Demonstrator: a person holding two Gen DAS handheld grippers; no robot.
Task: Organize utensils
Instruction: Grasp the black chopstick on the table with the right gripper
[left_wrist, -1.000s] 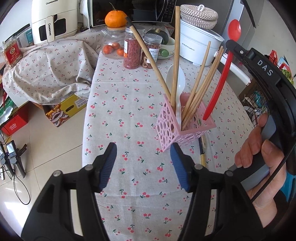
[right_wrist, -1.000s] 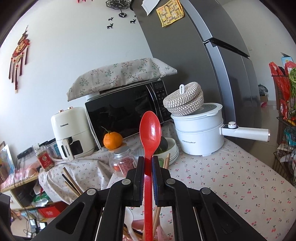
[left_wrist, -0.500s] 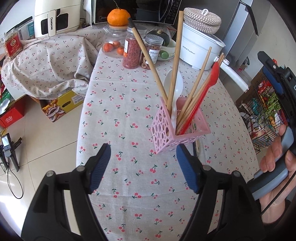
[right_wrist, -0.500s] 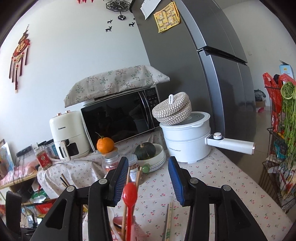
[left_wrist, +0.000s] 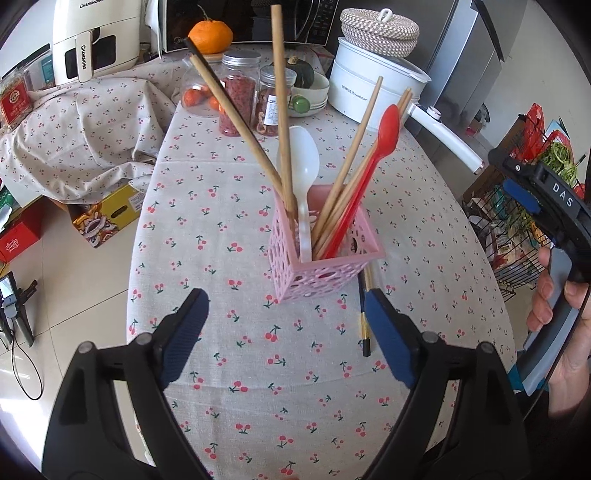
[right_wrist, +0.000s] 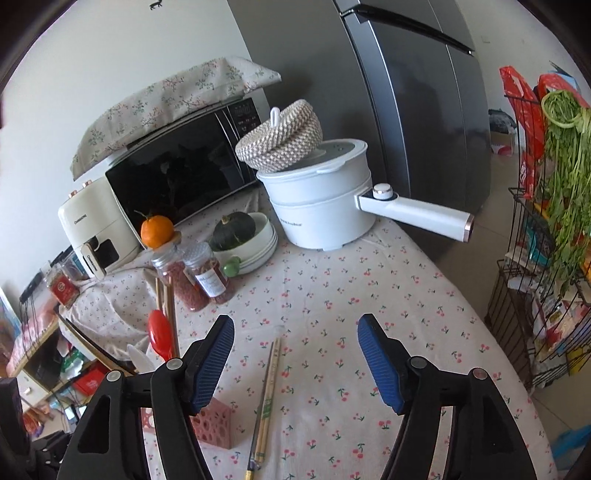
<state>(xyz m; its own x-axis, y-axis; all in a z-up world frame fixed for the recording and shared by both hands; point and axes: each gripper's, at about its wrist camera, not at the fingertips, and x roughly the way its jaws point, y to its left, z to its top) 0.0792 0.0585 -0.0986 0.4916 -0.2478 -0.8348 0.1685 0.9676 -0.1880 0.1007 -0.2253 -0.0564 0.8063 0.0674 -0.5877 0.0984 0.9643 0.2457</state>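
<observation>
A pink perforated utensil holder (left_wrist: 325, 258) stands on the cherry-print tablecloth (left_wrist: 221, 206). It holds a red spoon (left_wrist: 373, 166), a white spoon (left_wrist: 301, 162) and several wooden chopsticks (left_wrist: 280, 96). A pair of chopsticks (right_wrist: 267, 387) lies flat on the cloth beside the holder; its dark end shows in the left wrist view (left_wrist: 364, 317). My left gripper (left_wrist: 286, 338) is open and empty, just in front of the holder. My right gripper (right_wrist: 295, 360) is open and empty above the loose chopsticks; the holder (right_wrist: 212, 424) is at its lower left.
At the table's far end stand a white electric pot (right_wrist: 321, 206) with a long handle, a woven lid, jars (left_wrist: 236, 92), a bowl with a squash (right_wrist: 251, 236), an orange, a microwave and an air fryer. A wire rack (right_wrist: 546, 277) with greens stands right of the table.
My right gripper let go of the red spoon, which now stands in the holder, then opened wide and drew back to the right. My left gripper opened wider and pulled back a little.
</observation>
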